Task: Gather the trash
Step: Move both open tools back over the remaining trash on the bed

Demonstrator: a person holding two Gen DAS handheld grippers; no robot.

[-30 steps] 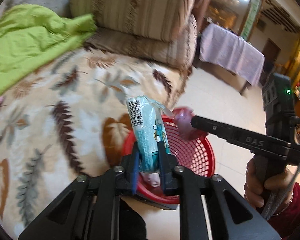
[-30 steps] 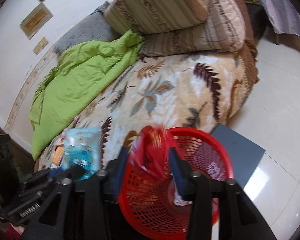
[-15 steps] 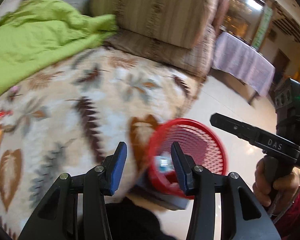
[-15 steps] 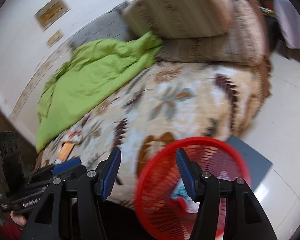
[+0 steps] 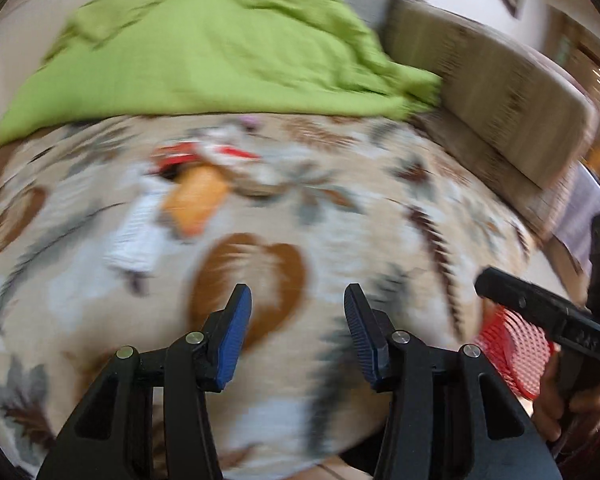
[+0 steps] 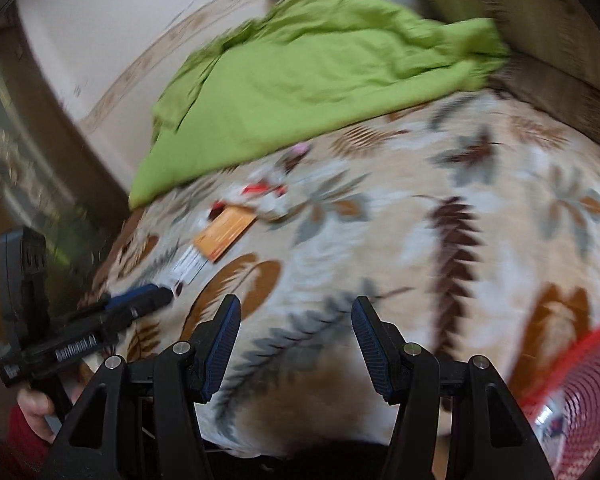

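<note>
Scattered on the leaf-print bedspread [image 6: 419, 216], left of centre: a white slip [image 6: 188, 266] nearest the bed's edge, then an orange packet [image 6: 224, 233] touching it, then a red-and-white wrapper heap [image 6: 268, 196] just beyond, and a small pink scrap [image 6: 300, 147] at the hem of the green blanket [image 6: 307, 80]. All smeared by motion blur, print unreadable, edges of the heap impossible to separate. Left gripper [image 5: 298, 334] spread wide, blue pads [image 5: 234, 332] bare, nothing between them; right gripper [image 6: 296, 346] likewise parted and empty. Far right, red mesh basket [image 6: 575, 416] cut off by the frame, half hidden behind a finger, something pale inside, not identifiable
</note>
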